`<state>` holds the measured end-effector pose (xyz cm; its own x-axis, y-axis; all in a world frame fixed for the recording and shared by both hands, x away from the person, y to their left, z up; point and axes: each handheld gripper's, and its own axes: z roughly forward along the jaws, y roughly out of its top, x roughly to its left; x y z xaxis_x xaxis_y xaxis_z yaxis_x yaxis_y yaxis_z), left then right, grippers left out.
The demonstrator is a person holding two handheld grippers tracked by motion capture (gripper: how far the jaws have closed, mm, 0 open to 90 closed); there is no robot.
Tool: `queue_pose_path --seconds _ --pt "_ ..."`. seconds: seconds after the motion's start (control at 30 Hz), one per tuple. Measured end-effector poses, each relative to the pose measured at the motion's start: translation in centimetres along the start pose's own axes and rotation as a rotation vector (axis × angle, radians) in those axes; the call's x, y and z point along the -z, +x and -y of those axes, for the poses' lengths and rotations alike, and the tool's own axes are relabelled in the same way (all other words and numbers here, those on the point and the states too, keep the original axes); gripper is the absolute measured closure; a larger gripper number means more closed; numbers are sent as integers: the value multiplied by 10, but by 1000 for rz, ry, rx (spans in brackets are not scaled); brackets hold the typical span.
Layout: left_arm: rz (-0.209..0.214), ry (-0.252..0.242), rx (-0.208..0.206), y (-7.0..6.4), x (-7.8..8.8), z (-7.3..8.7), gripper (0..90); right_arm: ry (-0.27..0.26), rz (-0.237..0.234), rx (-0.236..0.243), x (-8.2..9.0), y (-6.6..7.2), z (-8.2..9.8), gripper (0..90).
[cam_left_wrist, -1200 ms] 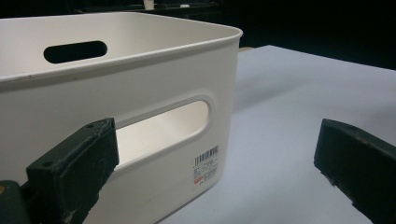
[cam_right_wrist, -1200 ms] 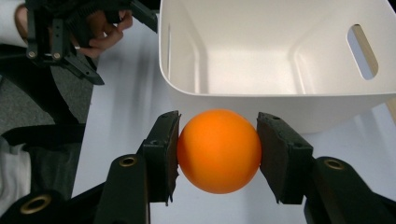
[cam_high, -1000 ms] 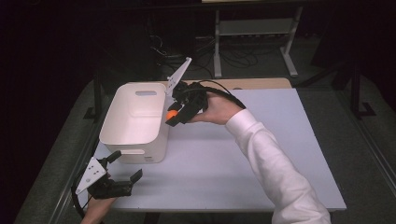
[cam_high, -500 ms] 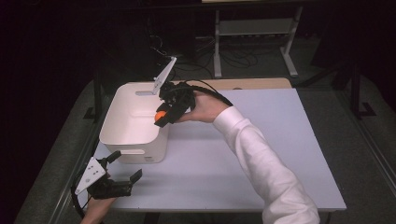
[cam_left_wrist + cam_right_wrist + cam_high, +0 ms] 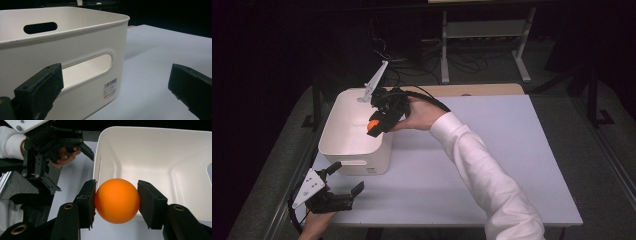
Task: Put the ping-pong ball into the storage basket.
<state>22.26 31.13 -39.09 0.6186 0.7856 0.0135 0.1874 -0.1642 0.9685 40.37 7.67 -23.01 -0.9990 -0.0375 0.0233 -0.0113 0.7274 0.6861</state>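
Right gripper (image 5: 117, 202) jaws clamp the smooth orange ball (image 5: 117, 200) across its middle, white plastic bin (image 5: 160, 150) just below; it looks light and slippery (so squeeze centrally). Left gripper (image 5: 343, 182) jaws gape, empty.

Right gripper (image 5: 373, 127), clamped on the smooth orange ball (image 5: 373, 127), has shifted left from beside the white plastic bin's (image 5: 343, 145) right wall to above its interior.
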Motion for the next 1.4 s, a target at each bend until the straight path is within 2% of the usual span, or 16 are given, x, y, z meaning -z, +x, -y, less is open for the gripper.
queue_pose_path --seconds 0.1,0.17,0.43,0.47,0.5,0.53,0.57,0.6,0.63,0.77,1.03,1.07,1.13,1.27,1.4 --pt "1 -2 11 -1 0 0 0 -4 -7 -11 -2 0 -2 494" --pt "2 0 7 -1 0 0 0 -3 -7 0 -5 -1 -3 494" --pt "2 0 9 -1 0 0 0 3 -17 -3 -17 -7 -7 494" --pt "2 1 9 0 0 0 0 11 -19 -15 -19 -7 -7 494" --pt "2 1 11 0 0 0 0 10 -19 -5 -20 -8 -7 494" --pt "2 1 12 -1 0 0 0 19 -20 -17 -21 -8 -6 494" --pt "3 2 9 0 0 0 0 17 -18 -8 -23 -10 -6 494" --pt "4 2 9 -1 0 0 0 22 -23 -24 -24 -9 -6 494" --pt "5 2 8 -1 0 0 0 17 -21 -13 -25 -11 -6 494" --pt "3 0 13 -1 0 0 0 17 -23 -16 -28 -13 -5 494" --pt "1 8 7 0 1 0 0 20 -11 -44 -33 -17 -4 490" --pt "1 8 8 0 1 0 0 17 -4 -41 -33 -18 -4 478" --pt "2 8 10 -1 1 0 0 15 6 -48 -33 -19 -3 385" --pt "4 -2 11 -1 0 0 0 18 39 -62 -28 -20 -1 267" --pt "5 -1 7 -1 0 0 0 14 72 -69 -21 -20 1 177"
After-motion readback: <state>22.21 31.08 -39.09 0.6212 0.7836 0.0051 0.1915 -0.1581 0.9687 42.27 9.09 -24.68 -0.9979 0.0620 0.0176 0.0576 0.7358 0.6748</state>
